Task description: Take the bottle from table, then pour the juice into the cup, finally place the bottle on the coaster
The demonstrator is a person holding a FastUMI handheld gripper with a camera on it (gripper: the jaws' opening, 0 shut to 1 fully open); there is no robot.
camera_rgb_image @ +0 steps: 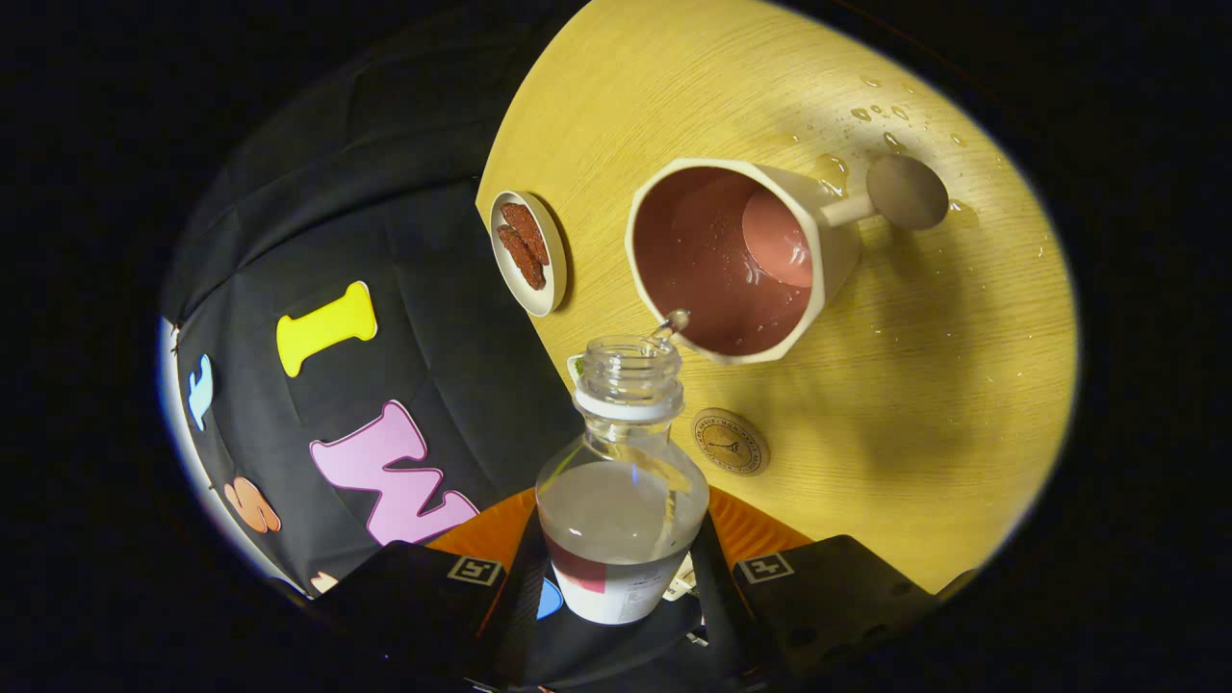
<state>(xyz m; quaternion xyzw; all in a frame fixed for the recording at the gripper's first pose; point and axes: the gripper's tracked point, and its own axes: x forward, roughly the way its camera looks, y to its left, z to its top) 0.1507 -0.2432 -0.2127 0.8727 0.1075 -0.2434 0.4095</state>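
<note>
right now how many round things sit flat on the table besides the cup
2. A small dish holding reddish pieces, beside the cup near the table edge. A coaster, just beyond the bottle gripped in the tool.

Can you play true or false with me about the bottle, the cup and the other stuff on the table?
1. The bottle has its cap on. False: its neck is open and it is tipped toward the cup.
2. The gripper holds the bottle between its fingers. True.
3. A thin stream runs from the bottle's mouth over the cup's rim. True.
4. The bottle stands on the coaster. False: the coaster lies bare on the table, beside the bottle's neck.
5. The small dish is empty. False: it holds reddish-brown pieces.
6. Water drops lie on the table beyond the cup. True.
</note>
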